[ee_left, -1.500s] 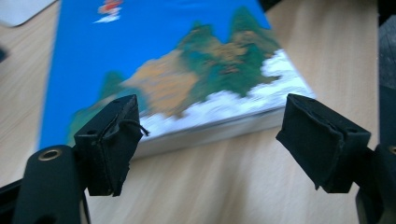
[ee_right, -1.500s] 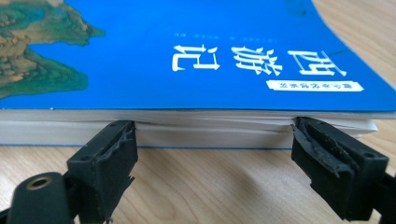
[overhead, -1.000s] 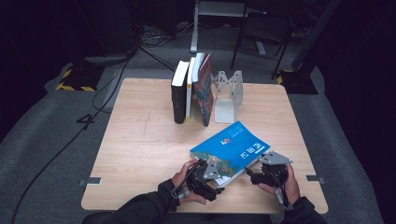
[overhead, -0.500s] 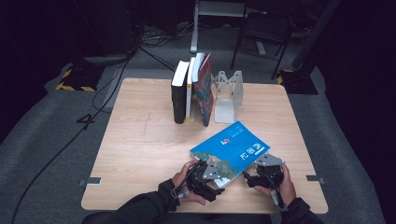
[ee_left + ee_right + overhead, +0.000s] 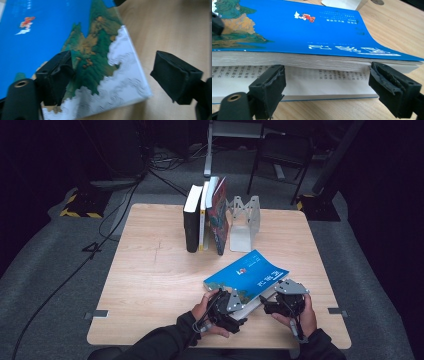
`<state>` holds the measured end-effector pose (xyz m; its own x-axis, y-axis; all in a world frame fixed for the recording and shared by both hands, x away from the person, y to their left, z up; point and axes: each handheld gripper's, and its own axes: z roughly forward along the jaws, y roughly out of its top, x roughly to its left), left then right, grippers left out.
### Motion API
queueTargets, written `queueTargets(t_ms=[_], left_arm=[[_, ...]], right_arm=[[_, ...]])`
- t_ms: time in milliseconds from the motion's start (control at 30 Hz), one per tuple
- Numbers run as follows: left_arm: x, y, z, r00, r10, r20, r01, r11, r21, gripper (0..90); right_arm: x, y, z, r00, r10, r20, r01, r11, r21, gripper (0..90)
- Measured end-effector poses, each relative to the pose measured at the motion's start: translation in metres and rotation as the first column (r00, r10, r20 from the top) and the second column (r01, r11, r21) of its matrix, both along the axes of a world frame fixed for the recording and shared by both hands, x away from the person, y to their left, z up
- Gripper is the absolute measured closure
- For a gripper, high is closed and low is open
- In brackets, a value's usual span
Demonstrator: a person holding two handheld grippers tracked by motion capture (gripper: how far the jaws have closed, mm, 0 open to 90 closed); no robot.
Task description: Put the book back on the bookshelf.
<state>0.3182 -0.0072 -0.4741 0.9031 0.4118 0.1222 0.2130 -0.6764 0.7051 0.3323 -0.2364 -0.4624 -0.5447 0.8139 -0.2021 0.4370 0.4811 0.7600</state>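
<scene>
Fingers of the left gripper (image 5: 112, 75) are spread wide, one black pad (image 5: 56, 75) lying over the cover at the near corner of the blue book (image 5: 246, 276), the other out over bare table (image 5: 150, 285). Those of the right gripper (image 5: 327, 87) stand just as wide, pinching nothing, level with the page edge, where the upper pages are lifted off the lower ones (print shows in the gap). Lying flat near the table's front edge, the book sits well apart from the upright books (image 5: 206, 217) and bookend (image 5: 243, 222) at the back.

A glossy paper-covered blue book (image 5: 246, 276) lies on the matt, smooth wooden table (image 5: 150, 275).
</scene>
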Motion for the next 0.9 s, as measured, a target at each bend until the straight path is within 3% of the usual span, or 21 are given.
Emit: queueTargets(t_ms=[33, 67, 100, 133, 167, 267, 300, 333, 433, 533, 700, 833, 900], left_arm=[[0.001, -0.002, -0.001, 0.9988, 0.042, 0.025, -0.042, 0.9991, 0.009, 21.8], [0.001, -0.002, -0.001, 0.9988, 0.042, 0.025, -0.042, 0.9991, 0.009, 31.4], [0.002, -0.002, -0.001, 0.9976, 0.057, 0.038, -0.057, 0.9983, 0.012, 31.4], [0.005, 0.0, 0.0, 0.998, 0.057, 0.027, -0.058, 0.9983, 0.005, 36.5], [0.006, 0.001, 0.001, 0.9983, 0.054, 0.021, -0.054, 0.9985, 0.002, 38.3], [0.004, 0.003, 0.004, 0.9986, 0.016, 0.051, -0.016, 0.9999, 0.003, 57.4], [0.003, 0.004, 0.006, 0.9972, 0.007, 0.074, -0.009, 0.9997, 0.021, 57.4], [0.002, 0.005, 0.01, 0.9949, 0.003, 0.1, -0.006, 0.9995, 0.032, 71.8], [0.007, 0.01, 0.013, 0.9955, -0.02, 0.093, 0.018, 0.9997, 0.017, 75.6], [0.009, 0.015, 0.016, 0.996, -0.031, 0.084, 0.029, 0.9994, 0.019, 76.8], [0.017, 0.045, 0.019, 0.9957, -0.086, 0.036, 0.086, 0.9962, -0.009, 76.8], [0.016, 0.062, 0.021, 0.9953, -0.092, 0.033, 0.091, 0.9957, 0.015, 76.2], [0.016, 0.072, 0.021, 0.9958, -0.089, 0.023, 0.089, 0.996, 0.007, 75.7]], right_arm=[[0.0, 0.0, 0.0, 1.0, -0.001, -0.002, 0.001, 1.0, 0.001, 13.9], [0.0, 0.0, 0.0, 1.0, -0.001, -0.002, 0.001, 1.0, 0.001, 13.9], [0.0, 0.0, -0.001, 1.0, 0.001, -0.005, -0.001, 1.0, 0.002, 13.9], [0.0, 0.0, -0.001, 1.0, 0.001, -0.007, -0.001, 1.0, 0.002, 13.9], [0.0, 0.0, -0.001, 0.9999, -0.002, -0.011, 0.002, 1.0, 0.002, 13.9], [0.001, -0.001, -0.002, 0.9999, 0.003, -0.013, -0.003, 1.0, 0.002, 13.9], [0.001, -0.002, -0.002, 0.9998, 0.006, -0.02, -0.006, 1.0, 0.006, 14.1], [0.001, -0.006, -0.001, 0.9995, 0.015, -0.028, -0.014, 0.9991, 0.039, 16.4], [0.002, -0.012, 0.002, 0.9997, 0.015, -0.018, -0.014, 0.997, 0.076, 20.6], [0.002, -0.015, 0.001, 0.9993, 0.031, -0.022, -0.029, 0.9966, 0.078, 20.4], [0.002, -0.033, -0.001, 0.9968, 0.071, -0.035, -0.068, 0.9951, 0.071, 19.7], [0.002, -0.043, 0.003, 0.99, 0.14, -0.016, -0.139, 0.9867, 0.085, 23.8], [0.003, -0.043, 0.004, 0.9887, 0.15, -0.013, -0.148, 0.9861, 0.076, 21.8]])
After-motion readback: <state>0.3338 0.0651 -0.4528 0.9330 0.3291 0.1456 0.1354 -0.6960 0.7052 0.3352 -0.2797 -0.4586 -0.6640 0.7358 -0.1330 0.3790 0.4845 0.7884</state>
